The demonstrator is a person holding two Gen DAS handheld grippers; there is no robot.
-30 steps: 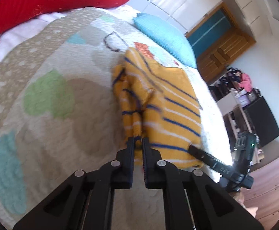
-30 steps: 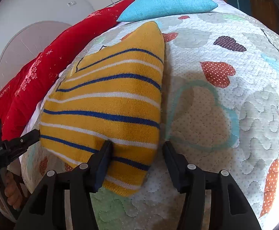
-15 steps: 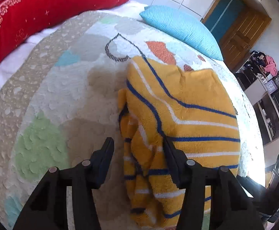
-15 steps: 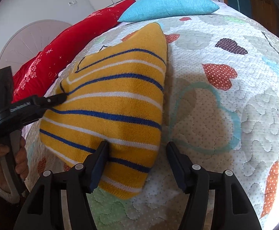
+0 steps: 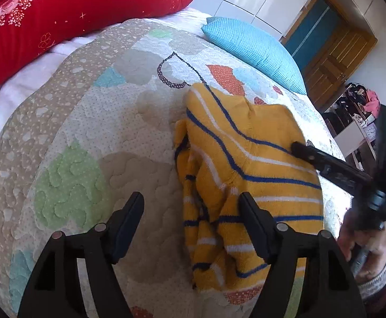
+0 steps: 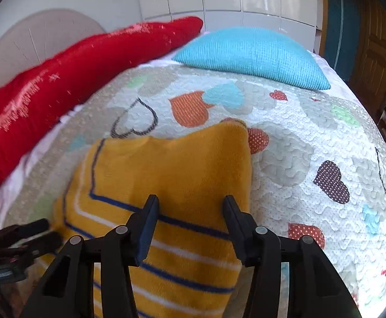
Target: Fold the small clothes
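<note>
Currently: Both Tongs Apart Over the Striped Garment

Left wrist view: the left gripper (image 5: 190, 206) had just been opening and its jaws stood wide apart; the right-hand finger overlapped the rumpled near edge of the yellow striped sweater (image 5: 248, 175), the other finger stood over bare quilt (image 5: 86, 122), and neither pad pressed the cloth; the sweater lay partly folded on the quilt, bunched along its left side; the right gripper (image 5: 299, 149) reached in from the right, its tip over the sweater's far right edge, held by a hand (image 5: 362, 241) in a patterned cuff; a red pillow (image 5: 68, 13) and a blue pillow (image 5: 254, 50) lay at the head of the bed.

Right wrist view: the right gripper (image 6: 190, 206) had just been closing, yet its jaws remained apart above the sweater (image 6: 171, 175) with nothing clamped; the picture was blurred; the left gripper (image 6: 47, 230) showed at the lower left, beside the sweater's edge.
</note>
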